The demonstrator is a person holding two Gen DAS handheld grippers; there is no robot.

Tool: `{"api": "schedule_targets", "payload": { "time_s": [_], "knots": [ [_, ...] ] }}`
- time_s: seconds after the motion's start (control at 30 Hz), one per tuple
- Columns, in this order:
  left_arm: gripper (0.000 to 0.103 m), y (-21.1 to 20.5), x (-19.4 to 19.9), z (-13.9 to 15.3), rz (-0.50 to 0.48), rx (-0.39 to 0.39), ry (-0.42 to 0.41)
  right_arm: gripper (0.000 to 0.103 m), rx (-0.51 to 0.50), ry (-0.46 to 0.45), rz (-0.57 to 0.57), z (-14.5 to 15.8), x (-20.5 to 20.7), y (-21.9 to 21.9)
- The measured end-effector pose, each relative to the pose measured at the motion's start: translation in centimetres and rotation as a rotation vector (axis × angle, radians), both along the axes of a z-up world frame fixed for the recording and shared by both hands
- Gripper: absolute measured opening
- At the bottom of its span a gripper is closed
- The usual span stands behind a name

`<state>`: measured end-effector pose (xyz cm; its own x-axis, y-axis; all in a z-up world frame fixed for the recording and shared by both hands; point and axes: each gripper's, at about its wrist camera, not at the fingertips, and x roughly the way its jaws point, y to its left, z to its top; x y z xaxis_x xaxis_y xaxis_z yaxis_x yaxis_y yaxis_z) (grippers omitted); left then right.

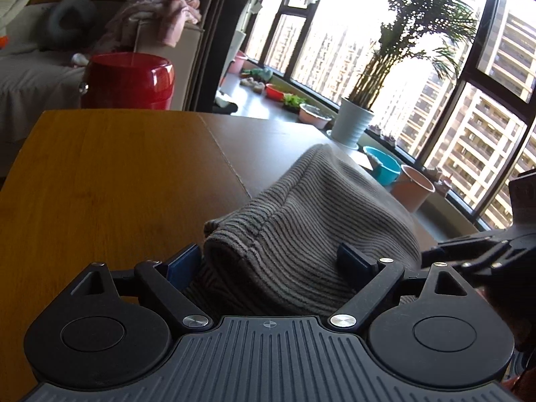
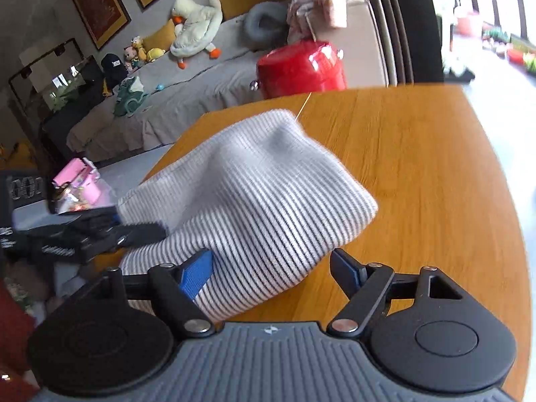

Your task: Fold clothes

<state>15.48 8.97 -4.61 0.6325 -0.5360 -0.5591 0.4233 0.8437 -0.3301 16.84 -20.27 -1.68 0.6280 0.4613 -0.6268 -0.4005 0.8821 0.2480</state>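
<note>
Striped garment: far edge motion-blurred in the right wrist view; its near end is hidden under the gripper body in both views.
Wooden table: cut off by the left edge.
Red bucket: base hidden behind the table.
Framed pictures: 2, cropped at the top.
Pink item: too blurred to identify.

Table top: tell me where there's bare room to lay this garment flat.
Bare wood on the table lies between the striped garment and the far edge by the red bucket. Crowded where the left gripper and right gripper meet.
</note>
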Motion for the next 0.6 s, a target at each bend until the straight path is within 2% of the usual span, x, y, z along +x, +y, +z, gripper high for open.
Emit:
{"api": "schedule_targets", "payload": {
  "time_s": [0.07, 0.17, 0.23, 0.37, 0.43, 0.53, 0.6],
  "knots": [
    [0.092, 0.1, -0.9, 0.0, -0.005, -0.024, 0.015, 0.092, -0.088, -0.081, -0.023, 0.4, 1.0, 1.1],
    [0.096, -0.2, -2.2, -0.1, -0.019, -0.054, 0.032, 0.096, -0.197, -0.175, -0.046, 0.8, 1.9, 2.0],
    [0.097, -1.8, -3.1, -0.1, -0.062, -0.055, 0.023, 0.097, -0.226, -0.194, -0.072, 1.2, 2.5, 1.9],
    [0.099, -5.2, -3.7, -0.2, -0.184, -0.089, 0.019, 0.102, -0.146, -0.156, -0.087, 2.0, 2.7, -0.5],
    [0.099, -6.1, -4.0, 0.0, -0.235, -0.106, 0.021, 0.102, -0.106, -0.174, -0.069, 2.4, 1.7, -1.3],
    [0.099, -5.0, -4.4, 1.1, -0.243, -0.133, -0.010, 0.102, -0.073, -0.283, -0.065, 3.2, -0.8, -2.1],
    [0.099, -3.3, -4.3, 1.7, -0.185, -0.141, -0.033, 0.102, -0.054, -0.346, -0.036, 4.1, -2.4, -2.0]
  ]
}}
